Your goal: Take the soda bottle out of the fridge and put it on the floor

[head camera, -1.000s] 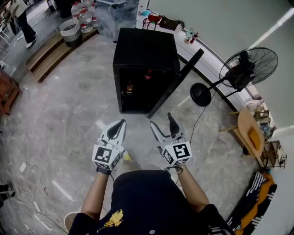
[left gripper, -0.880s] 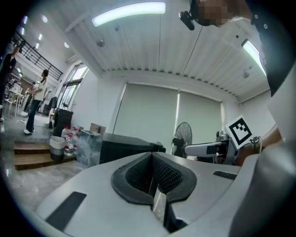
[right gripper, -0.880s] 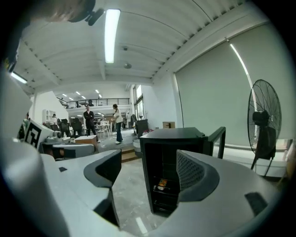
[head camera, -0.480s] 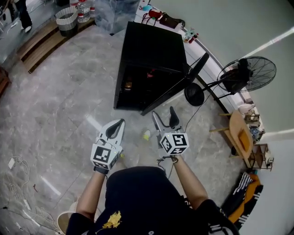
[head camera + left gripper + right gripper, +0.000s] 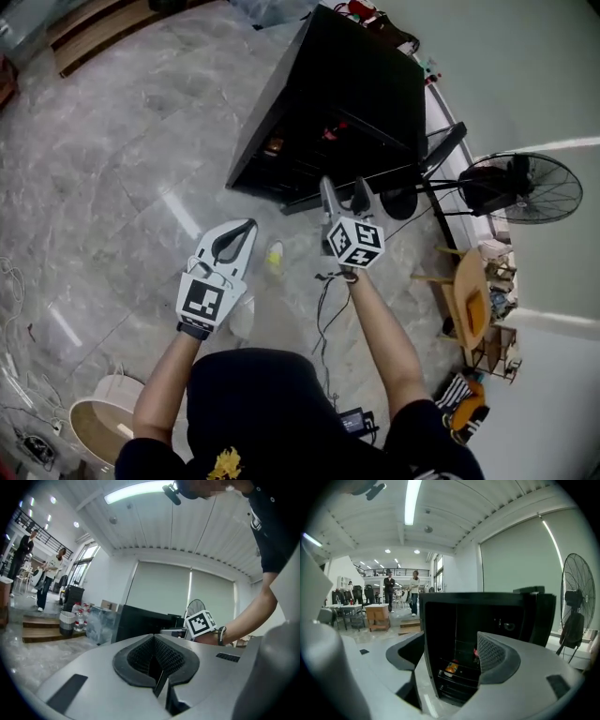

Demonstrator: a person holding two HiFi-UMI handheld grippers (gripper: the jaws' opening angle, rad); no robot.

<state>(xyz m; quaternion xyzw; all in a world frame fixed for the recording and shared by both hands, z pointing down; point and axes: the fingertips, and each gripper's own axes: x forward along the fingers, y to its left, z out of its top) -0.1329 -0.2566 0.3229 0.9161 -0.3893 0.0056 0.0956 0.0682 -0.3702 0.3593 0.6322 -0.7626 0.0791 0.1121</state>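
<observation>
The black fridge [image 5: 361,89] stands on the floor with its door [image 5: 442,150] swung open to the right. Deep on its dark shelves I make out a small orange item [image 5: 451,668] and a red item [image 5: 476,652], the red one half hidden by my right jaw; I cannot tell which is the soda bottle. My right gripper [image 5: 342,192] is open just in front of the fridge opening [image 5: 454,634]; its jaws have just been closing slightly with nothing between them. My left gripper [image 5: 232,246] hangs back to the left, shut and empty [image 5: 154,651].
A standing fan [image 5: 520,187] and a wooden chair [image 5: 473,300] are right of the fridge. A black cable [image 5: 323,309] and a small yellow-green thing [image 5: 274,255] lie on the marble floor near me. A round beige basket [image 5: 98,427] is at lower left.
Both grippers have moved down and toward the fridge. The right one went further, from beside the left to the fridge's open front. The view has come closer.
</observation>
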